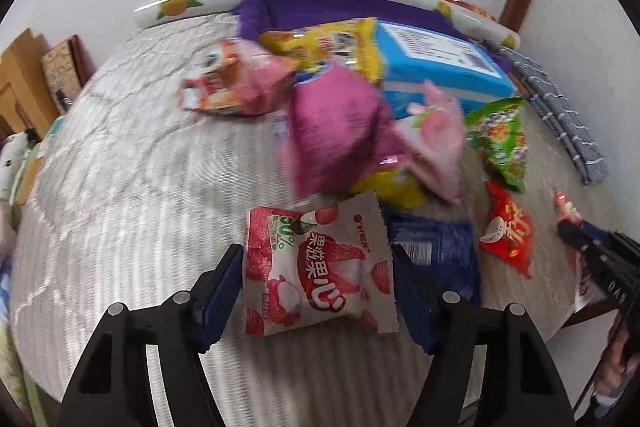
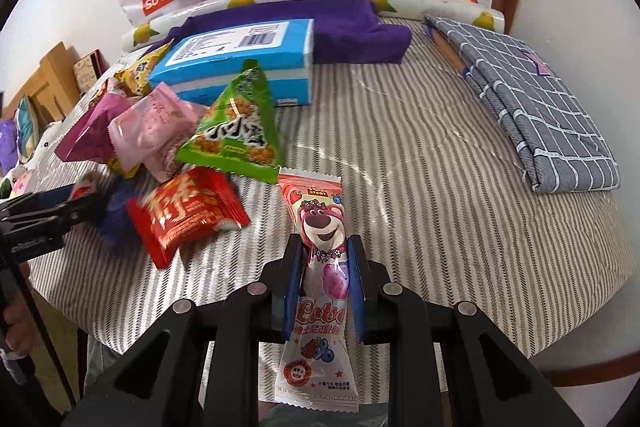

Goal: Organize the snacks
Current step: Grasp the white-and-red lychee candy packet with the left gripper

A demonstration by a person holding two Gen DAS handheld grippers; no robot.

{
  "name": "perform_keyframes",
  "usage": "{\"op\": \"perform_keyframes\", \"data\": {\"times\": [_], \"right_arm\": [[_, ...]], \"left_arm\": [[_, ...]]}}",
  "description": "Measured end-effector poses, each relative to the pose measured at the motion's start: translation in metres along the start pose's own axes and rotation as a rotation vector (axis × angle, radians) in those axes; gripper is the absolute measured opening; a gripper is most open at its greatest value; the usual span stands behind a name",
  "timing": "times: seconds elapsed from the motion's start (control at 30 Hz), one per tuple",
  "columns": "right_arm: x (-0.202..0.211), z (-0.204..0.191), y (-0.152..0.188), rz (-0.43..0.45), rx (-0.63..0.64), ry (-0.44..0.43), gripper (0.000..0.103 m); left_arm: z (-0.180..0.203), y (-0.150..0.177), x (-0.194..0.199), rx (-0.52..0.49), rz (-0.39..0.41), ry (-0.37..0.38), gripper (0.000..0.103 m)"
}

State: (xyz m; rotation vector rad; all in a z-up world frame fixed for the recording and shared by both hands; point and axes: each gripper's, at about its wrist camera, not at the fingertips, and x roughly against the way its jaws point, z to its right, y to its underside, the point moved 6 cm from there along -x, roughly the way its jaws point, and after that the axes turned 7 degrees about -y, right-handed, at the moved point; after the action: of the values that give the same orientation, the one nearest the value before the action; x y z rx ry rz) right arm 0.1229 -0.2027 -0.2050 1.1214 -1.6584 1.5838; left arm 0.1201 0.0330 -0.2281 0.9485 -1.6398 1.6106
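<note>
Currently the left gripper (image 1: 318, 281) brackets the lychee pouch (image 1: 320, 269), which lies flat on the striped cloth (image 1: 120, 227) at the near edge of the snack pile. Its blue pads (image 1: 222, 293) stand at the pouch's side seams; firm contact cannot be confirmed. Close squarely on both seams before lifting, and keep clear of the blue pack (image 1: 436, 251) just right. Further right, the right gripper (image 2: 325, 281) is clamped on the Lotso candy (image 2: 320, 267), held above the cloth. Carry it level to the open cloth on the right, well apart from the red pack (image 2: 188, 215).
</note>
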Motion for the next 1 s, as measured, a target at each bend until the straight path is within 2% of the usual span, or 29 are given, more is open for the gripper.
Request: {"op": "perform_keyframes", "data": {"times": [0.2, 0.37, 0.4, 0.43, 0.47, 0.53, 0.6, 0.77, 1.0], "right_arm": [[-0.014, 0.009, 0.001, -0.022, -0.026, 0.016, 0.023], [-0.015, 0.005, -0.001, -0.003, -0.011, 0.023, 0.025], [-0.016, 0.005, -0.001, -0.001, -0.008, 0.026, 0.025], [-0.016, 0.005, -0.001, 0.0, -0.009, 0.025, 0.024], [-0.016, 0.005, -0.001, 0.0, -0.011, 0.025, 0.023], [-0.016, 0.006, -0.001, -0.002, -0.007, 0.026, 0.023], [-0.014, 0.004, -0.001, -0.004, -0.001, 0.029, 0.022], [-0.007, -0.003, -0.006, 0.007, 0.016, 0.026, 0.022], [0.003, -0.014, -0.012, 0.017, 0.031, 0.028, 0.022]], "left_arm": [[-0.011, 0.001, -0.005, -0.003, 0.005, -0.049, 0.072], [-0.009, -0.001, -0.008, 0.0, 0.044, -0.076, 0.078], [-0.009, -0.001, -0.008, 0.001, 0.049, -0.076, 0.077], [-0.011, -0.001, -0.008, 0.002, 0.053, -0.076, 0.07], [-0.012, -0.002, -0.006, 0.005, 0.061, -0.077, 0.067], [-0.016, -0.003, -0.003, 0.014, 0.063, -0.072, 0.055], [-0.02, -0.004, -0.001, 0.026, 0.056, -0.052, 0.052], [-0.029, 0.0, 0.006, 0.046, 0.053, -0.035, 0.051], [-0.038, 0.004, 0.021, 0.091, 0.052, 0.038, 0.051]]}}
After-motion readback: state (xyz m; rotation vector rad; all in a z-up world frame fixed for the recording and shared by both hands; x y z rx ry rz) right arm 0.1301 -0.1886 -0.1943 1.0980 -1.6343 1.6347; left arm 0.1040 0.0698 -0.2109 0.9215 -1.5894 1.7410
